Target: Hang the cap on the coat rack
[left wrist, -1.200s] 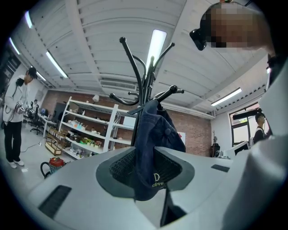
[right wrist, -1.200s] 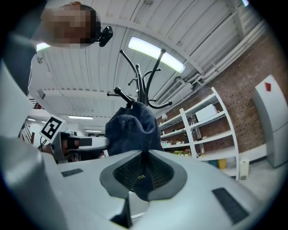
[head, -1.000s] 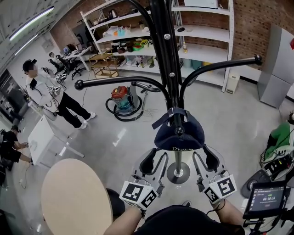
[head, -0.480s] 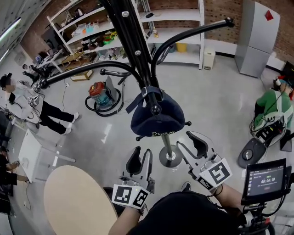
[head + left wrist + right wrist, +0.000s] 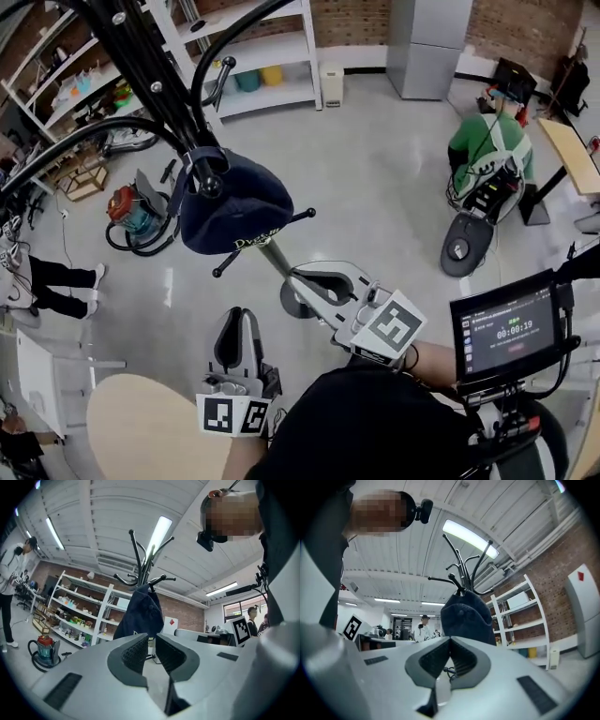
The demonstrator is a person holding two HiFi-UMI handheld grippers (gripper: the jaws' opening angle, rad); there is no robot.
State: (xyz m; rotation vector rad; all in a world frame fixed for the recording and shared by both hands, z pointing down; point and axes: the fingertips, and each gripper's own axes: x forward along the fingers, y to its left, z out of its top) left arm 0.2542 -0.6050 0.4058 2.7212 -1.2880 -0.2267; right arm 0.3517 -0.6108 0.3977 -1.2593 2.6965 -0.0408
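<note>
Nearest, at the left, is a bare round counter (image 5: 141, 427). The left claw (image 5: 236, 323) is just beyond it. Its jaws have just been closing and now stand a narrow gap apart with nothing between them. The right claw (image 5: 302, 279) is a little farther and to the right, its jaws together and empty. A screen (image 5: 506, 323) sits near right.

Beyond both claws, apart from them, the cap (image 5: 234, 206) hangs by its back strap over a knobbed hook of the rack (image 5: 141, 56), crown towards us. The hanging looks done, so the step in hand is getting clear. To do it well, pull both claws straight back and low. Keep them off the brim and the short pegs just under the cap, so nothing lifts the strap off the knob.

Farther left, a vacuum (image 5: 131, 211) stands on the floor. On the far shelf's bottom board (image 5: 281, 94) sit a teal tub (image 5: 246, 82) and a yellow tub (image 5: 272, 75), but I cannot see what is in them.
</note>
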